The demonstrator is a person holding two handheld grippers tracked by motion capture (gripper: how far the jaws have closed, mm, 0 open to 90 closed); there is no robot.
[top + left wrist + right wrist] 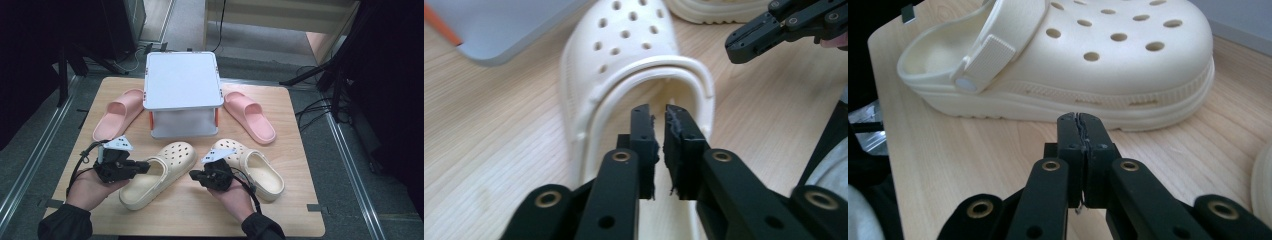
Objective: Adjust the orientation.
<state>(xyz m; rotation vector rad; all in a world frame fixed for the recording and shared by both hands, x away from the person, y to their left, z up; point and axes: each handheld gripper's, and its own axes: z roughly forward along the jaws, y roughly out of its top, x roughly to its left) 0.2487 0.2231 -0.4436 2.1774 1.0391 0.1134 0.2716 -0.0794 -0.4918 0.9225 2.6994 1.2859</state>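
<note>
We hold both hand-held grippers empty: left hand-held gripper (660, 131) nearly closed above the clog (634, 65) heel opening, right hand-held gripper (1079, 131) closed beside it; we reopen wide first.

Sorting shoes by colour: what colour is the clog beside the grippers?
Cream clog, clearest in the right gripper view.

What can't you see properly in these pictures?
- High view: the white box covers part of each pink slipper, and its lid hides the inside.
- High view: the right gripper and hand cover part of the right cream clog.
- Left gripper view: the left gripper hides the left cream clog's heel.
</note>
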